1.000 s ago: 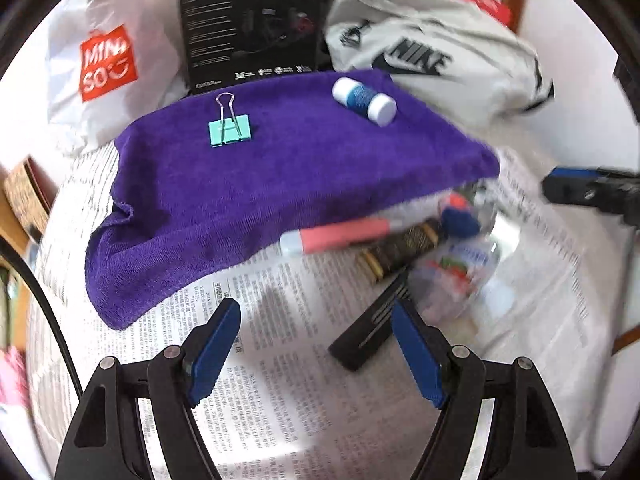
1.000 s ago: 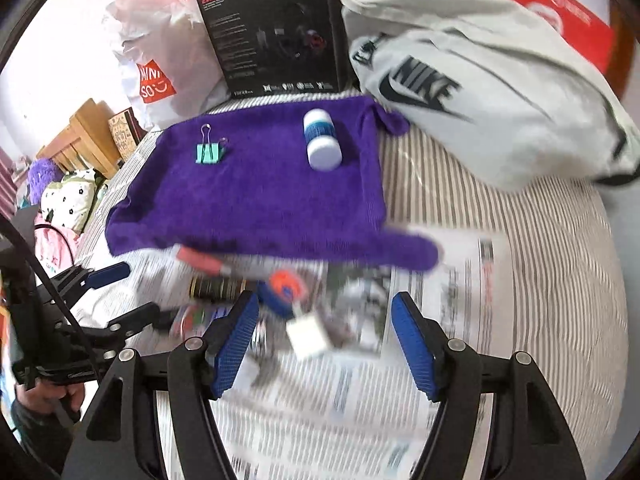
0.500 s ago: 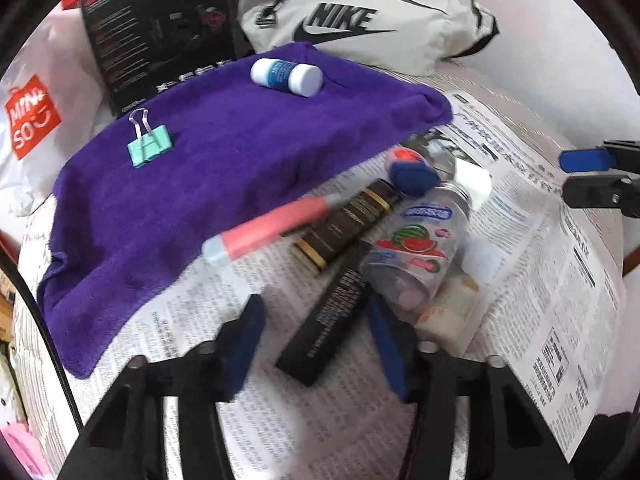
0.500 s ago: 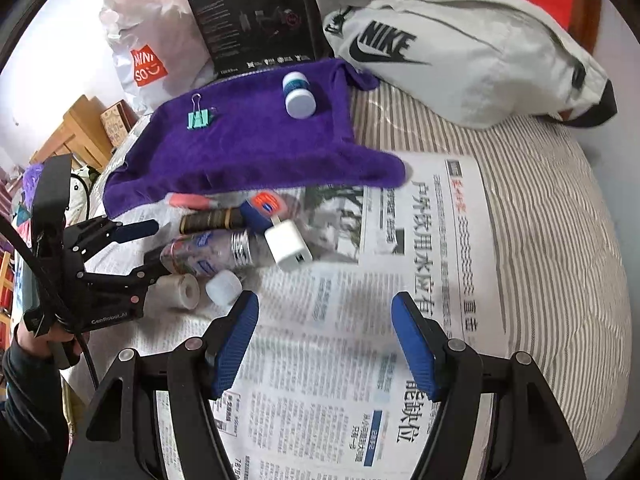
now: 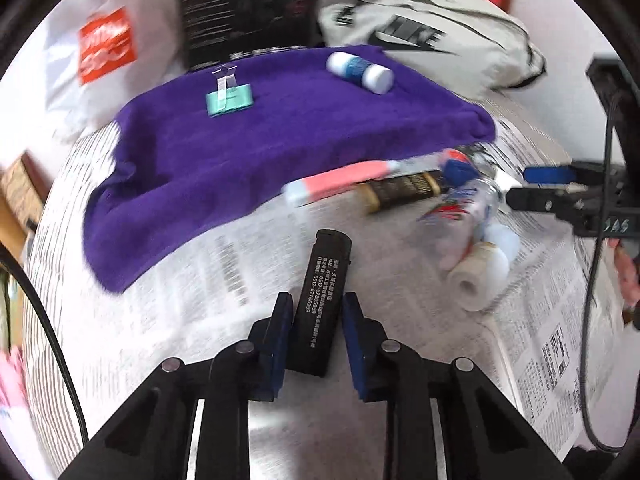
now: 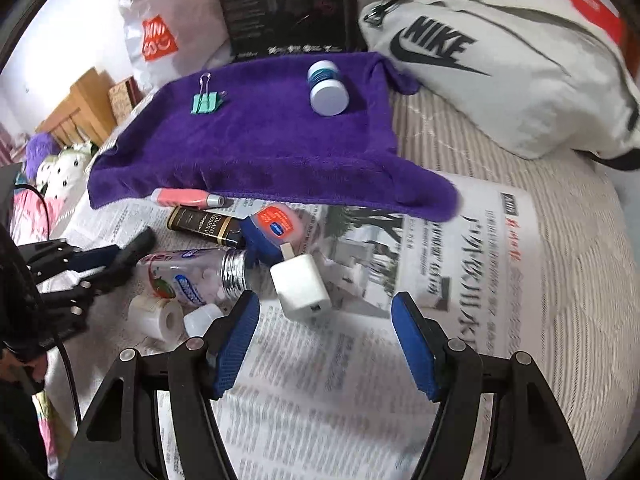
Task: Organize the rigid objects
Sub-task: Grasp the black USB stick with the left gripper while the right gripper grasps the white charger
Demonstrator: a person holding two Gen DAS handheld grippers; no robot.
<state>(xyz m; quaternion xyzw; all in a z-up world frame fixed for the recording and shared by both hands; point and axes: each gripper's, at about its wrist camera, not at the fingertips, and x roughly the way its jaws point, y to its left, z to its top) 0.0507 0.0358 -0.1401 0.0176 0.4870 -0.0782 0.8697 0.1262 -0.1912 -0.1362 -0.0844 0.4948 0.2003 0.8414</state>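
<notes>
Black bar (image 5: 326, 300): one, flat, white print, clamped in left gripper (image 5: 317, 320), lower centre.
Right gripper (image 6: 326, 336): wide, empty.
Binder clip (image 5: 229, 98): one.

Left tongs (image 5: 316, 312): two black skeletal arms with triangular cut-outs, each joined by round silver screws and tipped with a flat blue pad bearing a fine ribbed texture; a thin black cable curves past at the lower left edge of the view. Right tongs (image 6: 325, 328): the same build, black linkage arms with silver pivot screws and blue textured pads (image 6: 236, 340). In the left wrist view the right tongs' body carries pale lettering on its black housing, with a black cable hanging below it.
</notes>
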